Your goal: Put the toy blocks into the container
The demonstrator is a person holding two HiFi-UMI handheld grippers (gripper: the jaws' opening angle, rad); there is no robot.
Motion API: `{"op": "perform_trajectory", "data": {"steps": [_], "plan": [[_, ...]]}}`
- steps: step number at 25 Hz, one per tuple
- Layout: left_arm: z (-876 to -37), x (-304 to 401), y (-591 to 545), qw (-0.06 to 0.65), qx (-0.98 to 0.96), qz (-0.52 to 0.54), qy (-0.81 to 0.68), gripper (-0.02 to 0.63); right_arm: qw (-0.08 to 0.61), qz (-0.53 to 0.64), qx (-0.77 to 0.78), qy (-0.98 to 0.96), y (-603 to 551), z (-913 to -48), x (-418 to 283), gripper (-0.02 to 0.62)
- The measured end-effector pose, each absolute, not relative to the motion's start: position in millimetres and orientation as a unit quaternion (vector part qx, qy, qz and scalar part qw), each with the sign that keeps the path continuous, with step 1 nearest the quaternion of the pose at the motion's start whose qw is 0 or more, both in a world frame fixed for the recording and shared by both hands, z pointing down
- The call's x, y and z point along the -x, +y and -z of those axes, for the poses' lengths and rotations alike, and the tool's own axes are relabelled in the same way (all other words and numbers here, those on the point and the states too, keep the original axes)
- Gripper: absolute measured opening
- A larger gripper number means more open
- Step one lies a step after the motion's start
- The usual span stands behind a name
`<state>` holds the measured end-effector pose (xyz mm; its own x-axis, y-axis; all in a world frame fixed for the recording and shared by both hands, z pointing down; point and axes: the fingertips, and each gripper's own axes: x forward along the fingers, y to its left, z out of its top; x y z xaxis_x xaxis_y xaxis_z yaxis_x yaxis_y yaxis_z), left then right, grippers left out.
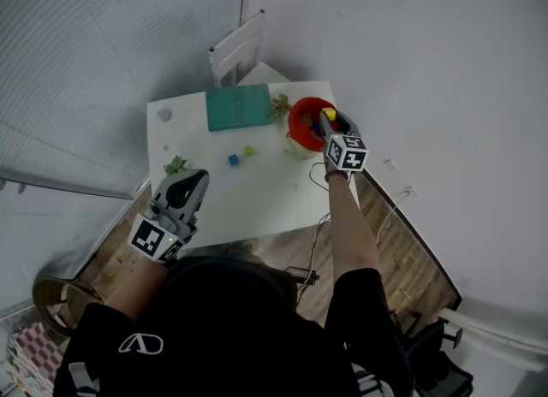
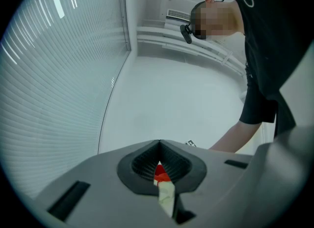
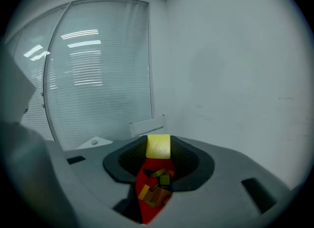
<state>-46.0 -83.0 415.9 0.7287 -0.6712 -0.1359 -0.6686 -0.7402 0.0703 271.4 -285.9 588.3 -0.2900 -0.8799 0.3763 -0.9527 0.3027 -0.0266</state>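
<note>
While over the container [image 1: 297, 123], yellow block [image 3: 158, 146] square-on.

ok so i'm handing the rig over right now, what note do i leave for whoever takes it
Left gripper: shut, empty, by the near left edge of the white table.
Right gripper: shut on a yellow toy block, held over the round red container.
Done: several coloured blocks already lie in the container.
Left: drop the yellow block in, then collect the small blue cube and the small green block, both loose on the table.
</note>
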Motion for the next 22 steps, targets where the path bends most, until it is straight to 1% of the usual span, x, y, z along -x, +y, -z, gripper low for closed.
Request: {"op": "perform_trajectory", "data": {"steps": [4, 6, 8, 10, 13, 22], "plan": [[-414.7, 48.2, -85.3, 0.009, -0.929, 0.079, -0.361, 0.005, 0.155, -0.141, -0.579, -0.788, -292.7, -599.5, -271.8, 0.155], [-413.4, 49.9, -86.7, 0.011, -0.929, 0.082, -0.362, 0.005, 0.15, -0.148, -0.583, -0.785, -298.2, -601.0, -272.6, 0.343], [-415.8, 51.2, -88.1, 0.012, -0.928, 0.078, -0.365, 0.005, 0.149, -0.146, -0.581, -0.787, -300.3, -599.0, -271.7, 0.345], [-418.0, 51.5, -89.1, 0.012, -0.927, 0.076, -0.367, 0.005, 0.152, -0.136, -0.579, -0.789, -300.5, -594.4, -270.4, 0.322], [-419.1, 51.7, -89.5, 0.012, -0.927, 0.078, -0.367, 0.005, 0.144, -0.12, -0.576, -0.795, -297.6, -579.1, -264.3, 0.308], [-415.1, 52.1, -93.0, 0.013, -0.927, 0.088, -0.364, 0.005, 0.067, -0.022, -0.526, -0.847, -235.9, -477.7, -193.5, 0.296]]}}
